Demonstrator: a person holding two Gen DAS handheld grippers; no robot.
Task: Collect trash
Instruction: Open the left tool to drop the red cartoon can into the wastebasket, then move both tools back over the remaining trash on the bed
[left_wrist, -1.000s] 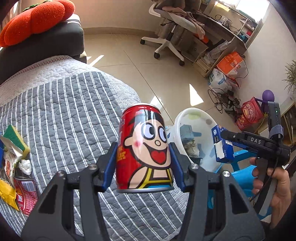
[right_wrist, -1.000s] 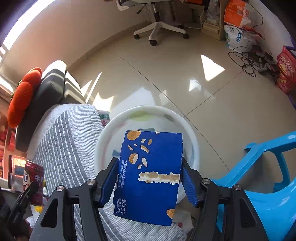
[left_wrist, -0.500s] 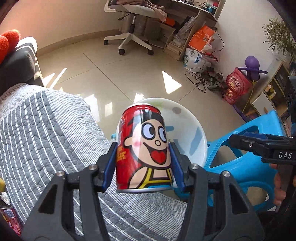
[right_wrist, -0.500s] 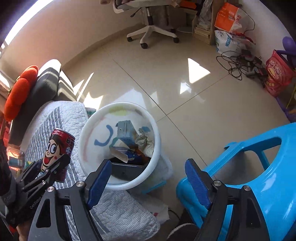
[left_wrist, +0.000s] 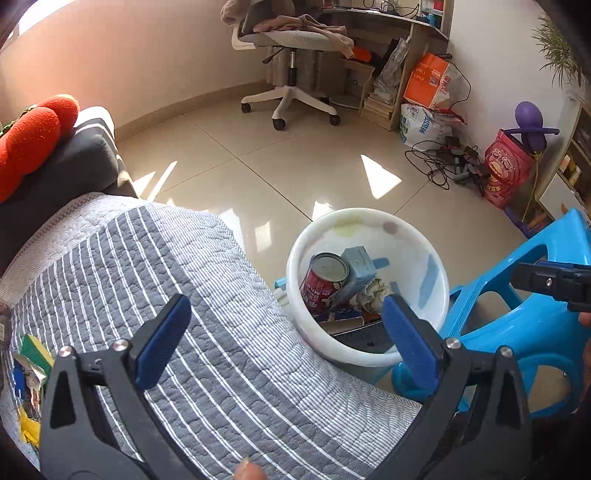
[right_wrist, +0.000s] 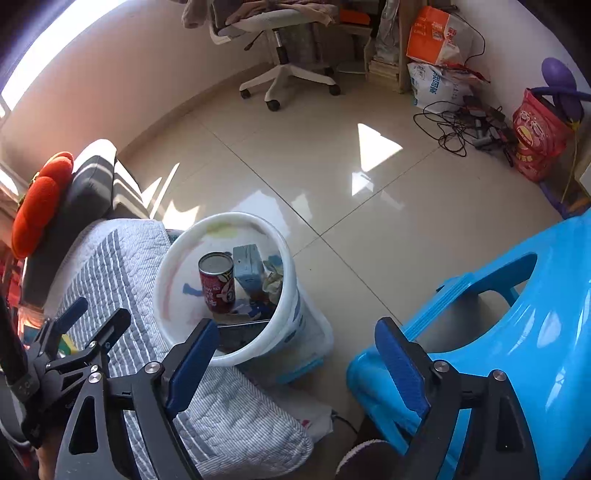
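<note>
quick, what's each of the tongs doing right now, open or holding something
Left tongs: open, holding nothing.
Right tongs: open, holding nothing.

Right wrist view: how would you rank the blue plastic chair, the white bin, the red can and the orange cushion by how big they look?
Largest to smallest, as they look:
1. blue plastic chair, though it is nearest the camera
2. white bin
3. orange cushion
4. red can, inside the bin

The fisheye warps the edges, so the cushion's rank is unsure.

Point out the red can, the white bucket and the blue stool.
red can (left_wrist: 325, 278), left wrist view, on its printed side.
white bucket (right_wrist: 162, 273), right wrist view, on its left rim.
blue stool (right_wrist: 517, 332), right wrist view, on its seat.
</note>
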